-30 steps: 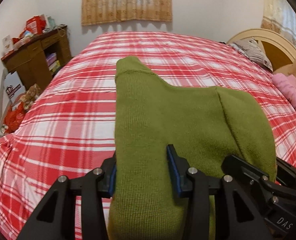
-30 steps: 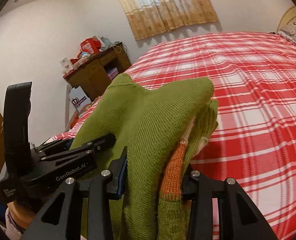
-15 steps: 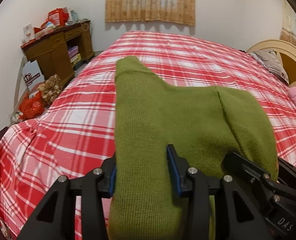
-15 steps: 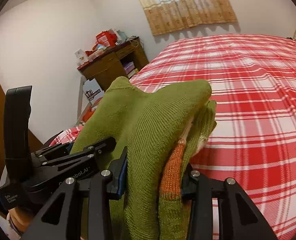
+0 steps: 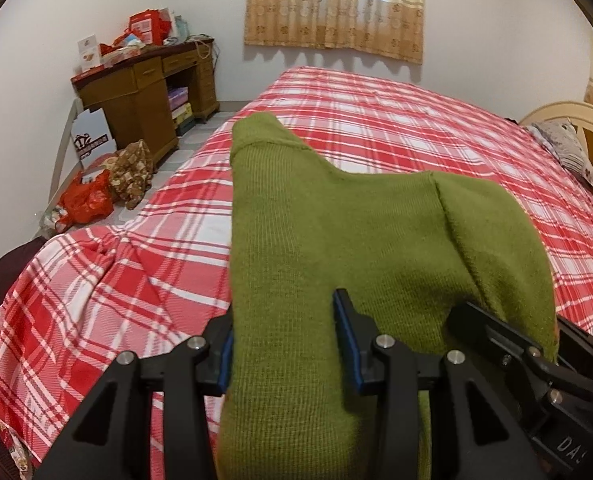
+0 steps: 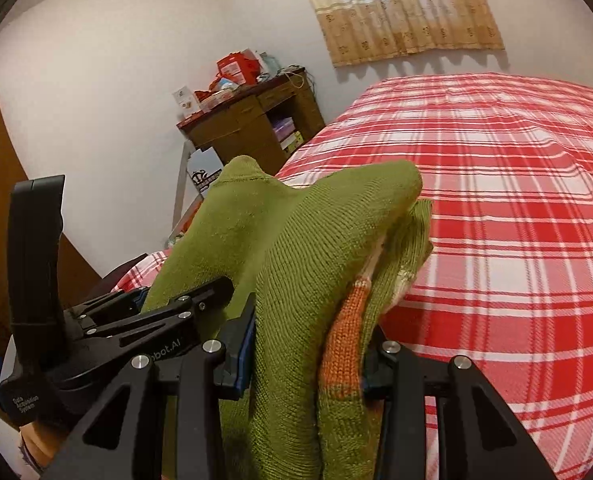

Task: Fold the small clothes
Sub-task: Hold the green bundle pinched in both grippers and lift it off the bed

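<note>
A small olive-green knitted sweater [image 5: 328, 240] with an orange stripe [image 6: 344, 340] is held up in the air above the red plaid bed [image 5: 396, 128]. My left gripper [image 5: 282, 344] is shut on one bunched part of it. My right gripper [image 6: 308, 344] is shut on another thick bunch of it, close beside the left one. The right gripper's body [image 5: 536, 368] shows at the lower right of the left wrist view, and the left gripper's body [image 6: 108, 328] at the lower left of the right wrist view. The sweater hides the bed below it.
A wooden desk [image 5: 144, 92] with red boxes stands by the wall at the bed's left. Bags [image 5: 108, 188] lie on the floor beside it. A headboard and pillows [image 5: 564, 148] are at the right. A curtained window [image 5: 332, 4] is on the far wall.
Both grippers, still holding the sweater, have moved back and to the left relative to the bed; the desk and floor bags have come further into view. The grip looks unchanged.
</note>
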A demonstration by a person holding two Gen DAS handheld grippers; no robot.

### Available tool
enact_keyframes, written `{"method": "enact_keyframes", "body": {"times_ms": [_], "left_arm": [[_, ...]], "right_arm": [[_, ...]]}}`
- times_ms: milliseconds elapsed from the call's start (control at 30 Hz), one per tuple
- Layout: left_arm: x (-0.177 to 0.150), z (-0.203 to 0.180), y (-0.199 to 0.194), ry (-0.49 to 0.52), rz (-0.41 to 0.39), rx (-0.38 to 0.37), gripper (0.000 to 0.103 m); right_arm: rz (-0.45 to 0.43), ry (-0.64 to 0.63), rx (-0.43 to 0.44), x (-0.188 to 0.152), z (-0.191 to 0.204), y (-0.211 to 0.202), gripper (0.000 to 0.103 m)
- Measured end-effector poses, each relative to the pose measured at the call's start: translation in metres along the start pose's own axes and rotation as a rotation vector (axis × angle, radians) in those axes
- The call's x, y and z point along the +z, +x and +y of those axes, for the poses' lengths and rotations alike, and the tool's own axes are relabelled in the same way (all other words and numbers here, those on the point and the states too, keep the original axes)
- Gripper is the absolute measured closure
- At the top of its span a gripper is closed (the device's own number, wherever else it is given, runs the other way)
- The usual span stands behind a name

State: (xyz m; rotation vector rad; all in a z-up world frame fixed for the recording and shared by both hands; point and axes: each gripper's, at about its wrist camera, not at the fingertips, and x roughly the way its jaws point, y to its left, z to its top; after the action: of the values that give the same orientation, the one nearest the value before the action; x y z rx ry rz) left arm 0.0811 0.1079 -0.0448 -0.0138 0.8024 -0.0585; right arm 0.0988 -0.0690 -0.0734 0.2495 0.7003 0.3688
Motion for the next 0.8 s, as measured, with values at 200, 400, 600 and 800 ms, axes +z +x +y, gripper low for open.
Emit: {"method": "enact_keyframes", "body": {"times_ms": [200,400,600,800], "left_arm": [[0.002,0.021,-0.002,-0.032,-0.008,0.014,0.059],[0.002,0.042,-0.002,-0.062,-0.014,0.033,0.059],[0.003,0.060,-0.001,-0.085,-0.019,0.051,0.059],[0.005,0.074,0.002,-0.101,-0.023,0.057,0.059]], "right_arm": [[0.009,-0.032,0.017,0.007,0.020,0.013,0.063],[0.019,-0.058,0.037,0.015,0.035,0.028,0.063],[0.029,-0.079,0.055,0.017,0.049,0.041,0.063],[0.037,-0.095,0.064,0.021,0.060,0.051,0.063]]}}
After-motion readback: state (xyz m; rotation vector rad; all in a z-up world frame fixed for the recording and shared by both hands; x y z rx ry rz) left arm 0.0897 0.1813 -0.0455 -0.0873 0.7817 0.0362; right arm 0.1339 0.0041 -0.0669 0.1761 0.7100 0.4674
